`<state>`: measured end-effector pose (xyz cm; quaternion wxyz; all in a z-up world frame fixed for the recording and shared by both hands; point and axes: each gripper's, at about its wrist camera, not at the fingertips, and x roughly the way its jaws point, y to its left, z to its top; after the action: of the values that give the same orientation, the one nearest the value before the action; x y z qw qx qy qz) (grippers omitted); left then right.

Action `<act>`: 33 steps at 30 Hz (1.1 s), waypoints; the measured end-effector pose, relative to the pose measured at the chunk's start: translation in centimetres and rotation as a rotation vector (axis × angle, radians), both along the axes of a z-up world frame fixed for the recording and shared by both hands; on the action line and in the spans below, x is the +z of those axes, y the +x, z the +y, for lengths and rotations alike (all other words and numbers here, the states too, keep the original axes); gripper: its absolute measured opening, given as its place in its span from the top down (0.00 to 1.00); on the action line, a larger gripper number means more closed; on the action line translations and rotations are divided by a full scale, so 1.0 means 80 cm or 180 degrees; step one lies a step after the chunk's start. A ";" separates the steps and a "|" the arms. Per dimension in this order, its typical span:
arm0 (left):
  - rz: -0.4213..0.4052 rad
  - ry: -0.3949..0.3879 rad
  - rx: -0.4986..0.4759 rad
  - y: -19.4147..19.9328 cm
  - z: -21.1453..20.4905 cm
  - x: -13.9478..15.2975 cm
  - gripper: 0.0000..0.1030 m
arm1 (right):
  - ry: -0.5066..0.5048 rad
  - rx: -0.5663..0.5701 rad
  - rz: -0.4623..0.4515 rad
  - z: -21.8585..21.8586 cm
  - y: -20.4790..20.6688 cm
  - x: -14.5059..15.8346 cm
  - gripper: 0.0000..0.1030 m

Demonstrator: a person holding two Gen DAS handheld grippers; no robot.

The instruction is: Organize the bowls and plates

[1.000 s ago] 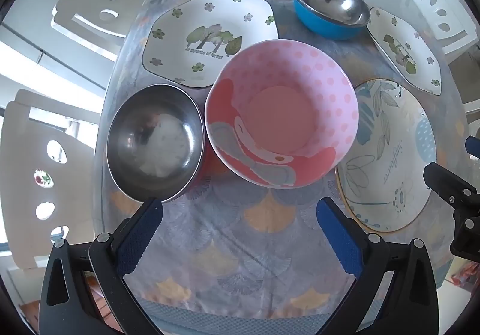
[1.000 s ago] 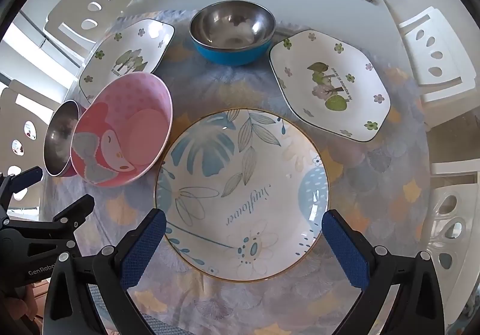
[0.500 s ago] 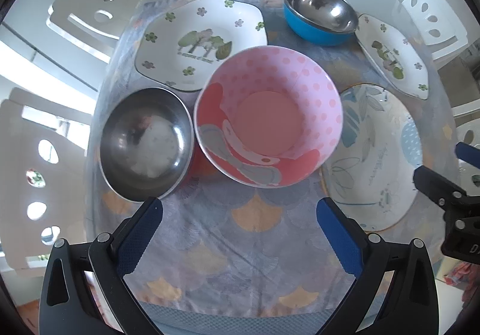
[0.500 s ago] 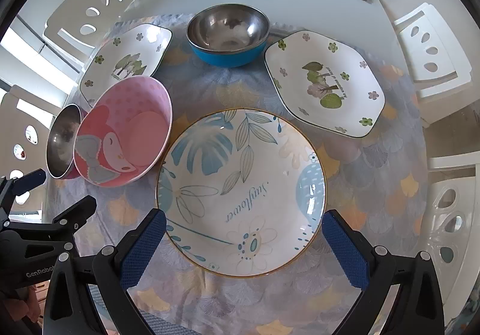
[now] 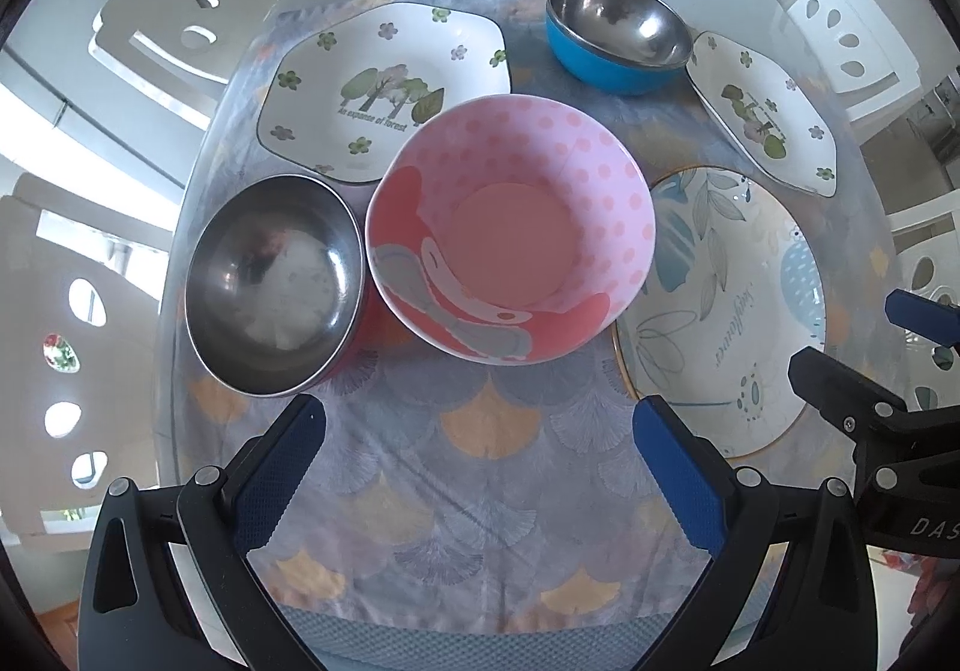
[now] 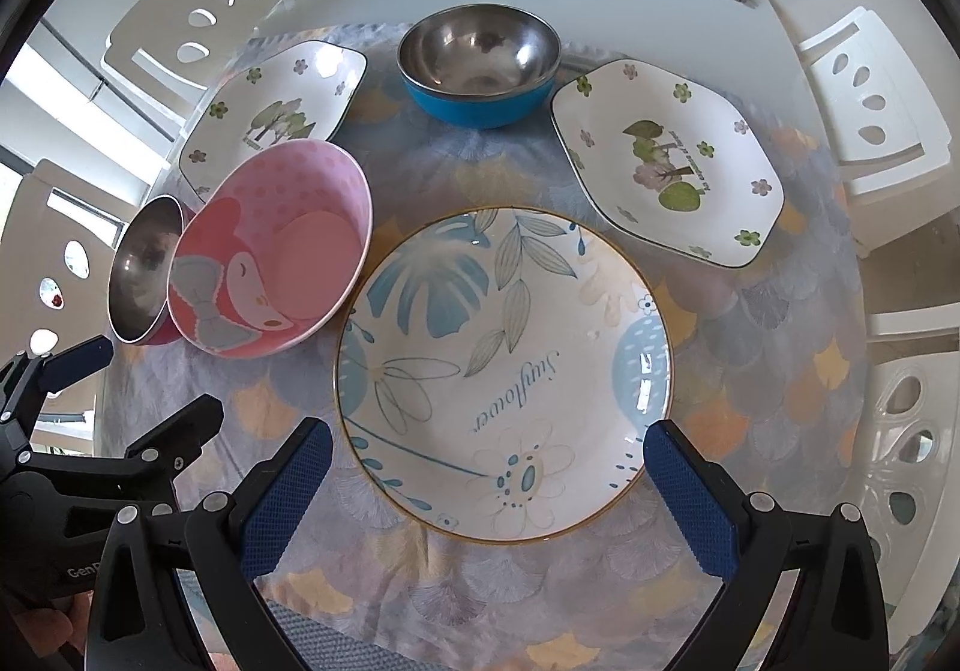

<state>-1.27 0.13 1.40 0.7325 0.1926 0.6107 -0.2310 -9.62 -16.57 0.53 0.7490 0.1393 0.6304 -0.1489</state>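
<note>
Gaping wide and empty, left gripper point(image 5: 480, 443) near pink bowl point(image 5: 510, 245), right gripper point(image 6: 489, 470) flanking sunflower plate point(image 6: 504, 371).

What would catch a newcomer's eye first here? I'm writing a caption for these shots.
Probably the pink bowl with its cartoon face, leaning against a steel bowl at the left of the patterned cloth. Next, the big round plate with blue leaves, right before the open right claw.
</note>
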 end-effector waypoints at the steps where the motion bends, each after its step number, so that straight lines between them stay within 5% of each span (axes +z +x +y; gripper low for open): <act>1: 0.0003 -0.0005 0.0010 0.001 0.001 0.000 0.01 | -0.0003 0.0007 0.0008 0.000 0.000 0.000 0.00; 33: -0.0086 0.0069 0.0050 0.001 0.003 -0.002 0.01 | 0.0021 0.0002 0.0000 0.000 0.002 -0.002 0.00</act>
<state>-1.23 0.37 1.25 0.7404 0.1987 0.6047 -0.2160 -9.45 -16.55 0.40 0.7486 0.1415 0.6310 -0.1466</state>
